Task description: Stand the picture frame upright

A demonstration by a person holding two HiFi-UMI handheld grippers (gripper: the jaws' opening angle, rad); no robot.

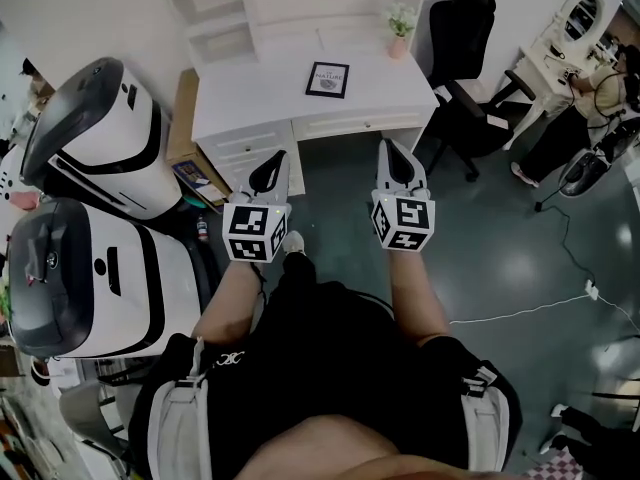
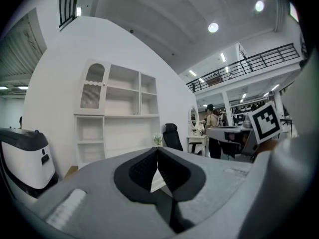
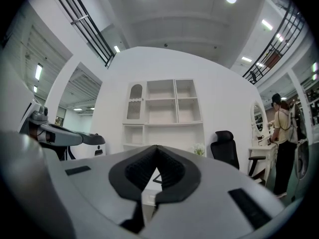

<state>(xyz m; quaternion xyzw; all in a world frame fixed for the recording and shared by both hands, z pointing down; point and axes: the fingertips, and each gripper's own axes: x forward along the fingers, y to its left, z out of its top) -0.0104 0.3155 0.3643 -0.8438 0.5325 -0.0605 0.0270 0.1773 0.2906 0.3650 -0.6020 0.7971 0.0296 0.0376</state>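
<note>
A black picture frame point(image 1: 328, 79) with a white print lies flat on the white desk point(image 1: 260, 98), near the desk's middle. Through the gap under the right gripper's tips I catch a dark corner of the frame point(image 3: 155, 179). My left gripper point(image 1: 279, 157) is shut and empty, held level in front of the desk's drawers, short of the desk edge. My right gripper point(image 1: 389, 147) is also shut and empty, beside it and just short of the desk's front edge. In the left gripper view the jaws point(image 2: 157, 149) meet at their tips; the right gripper's own tips point(image 3: 156, 147) meet too.
White shelves point(image 1: 250, 8) rise behind the desk, and a small potted plant point(image 1: 400, 23) stands at its back right. A black office chair point(image 1: 465, 58) sits to the right. Two large white-and-black machines point(image 1: 95, 198) stand on the left. A person point(image 1: 590, 98) is at a vanity far right.
</note>
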